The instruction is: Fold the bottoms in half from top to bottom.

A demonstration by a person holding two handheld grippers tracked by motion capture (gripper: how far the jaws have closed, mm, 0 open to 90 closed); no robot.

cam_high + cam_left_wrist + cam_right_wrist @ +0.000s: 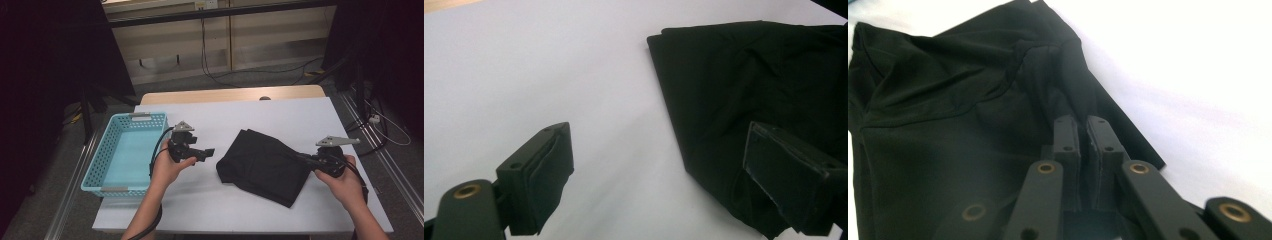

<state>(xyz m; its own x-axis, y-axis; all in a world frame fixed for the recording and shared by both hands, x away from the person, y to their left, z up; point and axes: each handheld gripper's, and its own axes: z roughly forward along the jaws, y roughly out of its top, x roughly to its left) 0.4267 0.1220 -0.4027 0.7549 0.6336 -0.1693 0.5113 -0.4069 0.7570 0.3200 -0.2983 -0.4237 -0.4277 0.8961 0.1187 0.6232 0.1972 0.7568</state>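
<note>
A black cloth (260, 167) lies folded on the white table (280, 112), right of centre. My right gripper (303, 158) is at the cloth's right edge, its jaws shut on a raised fold of the fabric. In the right gripper view the two jaws (1085, 122) stand pressed together with the black cloth (948, 125) drawn up to their tips. My left gripper (207, 152) hovers just left of the cloth, open, with nothing between its jaws. In the left gripper view the wide-apart jaws (659, 137) frame bare table and the black cloth's (749, 75) near corner.
A light blue perforated basket (100, 160) stands at the table's left edge, with nothing in it. Bare white tabletop lies between basket and cloth and along the front edge. Cables run over the floor behind and to the right of the table.
</note>
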